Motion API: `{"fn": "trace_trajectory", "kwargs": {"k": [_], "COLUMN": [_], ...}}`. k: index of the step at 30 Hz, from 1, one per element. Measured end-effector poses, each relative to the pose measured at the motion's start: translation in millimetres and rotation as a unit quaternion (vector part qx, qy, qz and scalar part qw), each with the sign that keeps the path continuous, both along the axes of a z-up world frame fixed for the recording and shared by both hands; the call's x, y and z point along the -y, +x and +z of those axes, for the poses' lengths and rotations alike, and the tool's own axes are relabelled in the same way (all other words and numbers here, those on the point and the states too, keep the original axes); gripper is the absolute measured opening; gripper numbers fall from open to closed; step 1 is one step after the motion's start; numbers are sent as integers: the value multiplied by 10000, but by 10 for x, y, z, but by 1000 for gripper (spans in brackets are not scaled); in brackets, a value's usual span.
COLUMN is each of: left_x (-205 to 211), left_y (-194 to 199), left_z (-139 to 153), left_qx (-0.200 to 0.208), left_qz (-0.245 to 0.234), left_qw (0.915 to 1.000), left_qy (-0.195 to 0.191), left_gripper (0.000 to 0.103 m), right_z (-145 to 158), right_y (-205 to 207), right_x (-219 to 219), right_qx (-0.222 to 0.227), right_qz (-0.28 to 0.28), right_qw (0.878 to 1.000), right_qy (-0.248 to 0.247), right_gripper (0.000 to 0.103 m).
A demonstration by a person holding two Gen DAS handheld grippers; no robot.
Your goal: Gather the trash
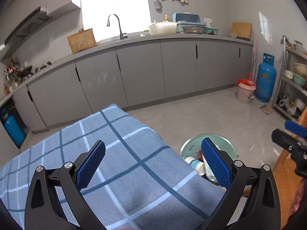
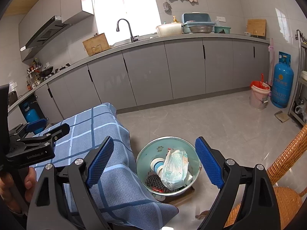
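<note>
In the left wrist view the metal bowl (image 1: 228, 143) at lower centre is mostly hidden behind the table edge and a blue finger pad (image 1: 214, 163); only a white-and-blue bottle (image 1: 195, 164) and a red scrap peep out. The right wrist view shows the bowl (image 2: 144, 157) whole, on the floor just beside the hanging cloth, holding a crumpled clear plastic packet (image 2: 173, 168), the bottle and a dark mesh scrubber (image 2: 155, 181); what lies beneath them is hard to make out.

The checked blue tablecloth (image 1: 115, 153) drapes over the table's corner at lower left, its woven surface bare. The grey tiled floor (image 2: 211, 118) stretches open to the cabinets, with a woven wicker chair (image 2: 287, 157) crowding the lower right edge.

The left gripper (image 1: 153, 163) stands wide apart over the cloth with nothing between its ribbed pads. The right gripper (image 2: 155, 163) is likewise spread wide and empty, framing the bowl below.
</note>
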State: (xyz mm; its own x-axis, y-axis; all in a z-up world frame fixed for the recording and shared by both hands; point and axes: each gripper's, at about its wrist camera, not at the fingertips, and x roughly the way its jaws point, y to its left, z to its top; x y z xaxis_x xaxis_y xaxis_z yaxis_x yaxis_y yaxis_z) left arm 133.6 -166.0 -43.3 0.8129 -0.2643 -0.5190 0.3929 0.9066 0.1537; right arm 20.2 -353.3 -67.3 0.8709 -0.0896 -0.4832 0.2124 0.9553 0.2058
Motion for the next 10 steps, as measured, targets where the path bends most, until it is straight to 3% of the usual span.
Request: {"fn": "trace_trajectory", "kwargs": {"k": [10], "left_x": [-78], "left_y": [67], "left_z": [45], "left_qx": [-171], "left_qz": [-16], "left_qw": [9997], "left_qy": [-179], "left_gripper": [98], "right_z": [10], "right_y": [-14], "right_x": [16], "right_qx": [28], "right_qz": [-34], "right_qw": [10000], "right_qy": [-3], "right_gripper": [90]}}
